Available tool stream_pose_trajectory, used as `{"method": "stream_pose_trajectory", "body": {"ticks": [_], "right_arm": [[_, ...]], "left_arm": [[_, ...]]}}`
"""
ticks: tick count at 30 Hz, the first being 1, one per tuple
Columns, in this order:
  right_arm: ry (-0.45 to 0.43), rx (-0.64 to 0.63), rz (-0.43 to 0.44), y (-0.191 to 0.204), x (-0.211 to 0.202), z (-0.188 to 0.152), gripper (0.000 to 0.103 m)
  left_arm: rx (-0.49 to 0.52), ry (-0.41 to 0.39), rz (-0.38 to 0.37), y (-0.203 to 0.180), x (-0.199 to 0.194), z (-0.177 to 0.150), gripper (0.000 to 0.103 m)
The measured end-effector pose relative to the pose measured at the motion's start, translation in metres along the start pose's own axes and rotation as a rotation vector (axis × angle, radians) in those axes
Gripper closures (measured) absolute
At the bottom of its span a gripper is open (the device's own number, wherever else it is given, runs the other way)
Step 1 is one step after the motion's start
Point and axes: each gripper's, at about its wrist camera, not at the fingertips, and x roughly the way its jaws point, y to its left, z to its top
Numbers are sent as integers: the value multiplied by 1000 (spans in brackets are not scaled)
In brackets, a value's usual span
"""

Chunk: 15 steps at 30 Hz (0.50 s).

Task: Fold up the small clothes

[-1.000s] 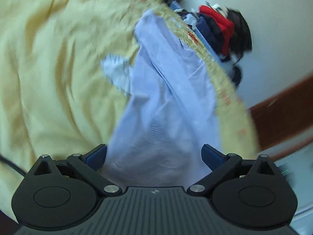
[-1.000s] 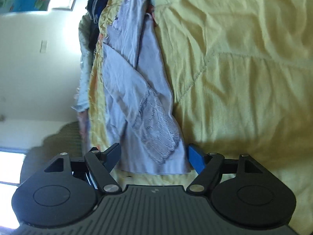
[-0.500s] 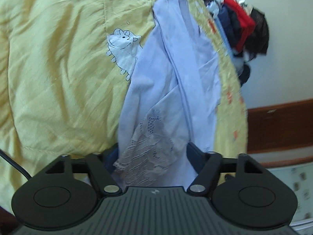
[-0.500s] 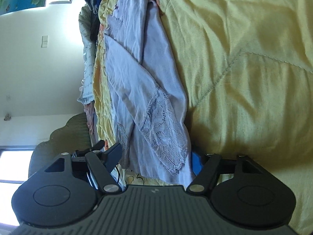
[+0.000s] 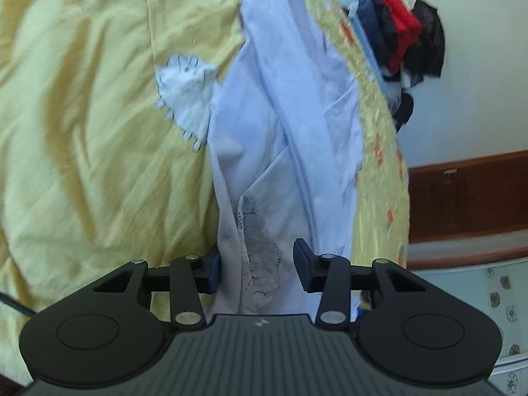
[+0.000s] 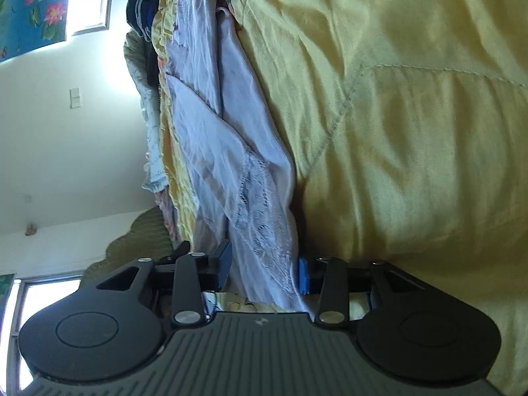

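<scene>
A small pale lilac garment (image 5: 283, 125) with a lace panel (image 5: 260, 264) lies stretched along a yellow bedspread (image 5: 82, 115). My left gripper (image 5: 257, 264) has its jaws closed in on the lace end of the garment, with cloth bunched between them. In the right wrist view the same garment (image 6: 224, 138) runs away from my right gripper (image 6: 264, 267), whose jaws are narrowed on its other lace end (image 6: 264, 211).
A white animal print (image 5: 188, 89) sits on the bedspread left of the garment. A pile of red, navy and black clothes (image 5: 396, 39) lies at the far bed edge. A wooden headboard (image 5: 468, 194) and a wall are to the right. More clothes (image 6: 142, 10) lie near a window.
Both grippers' jaws have narrowed from wide open onto the garment's lace ends. The garment now looks pulled straighter between them.
</scene>
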Motion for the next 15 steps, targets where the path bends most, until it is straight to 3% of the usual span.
{"method": "stream_pose_trajectory", "body": {"ticks": [5,6,9,15], "right_arm": [[-10,2,-5,3,4,4,60],[-11,-5,-10,4,5,3,60],[9,-17,-43,3,9,-2,73],[5,5,-49,-4,9,-8,75]], "left_arm": [[37,26,6,1,3,-3,64],[44,32,13,2,2,-5,70],[42,57,35,10,0,-12,86],[35,59,25,14,0,-18,89]]}}
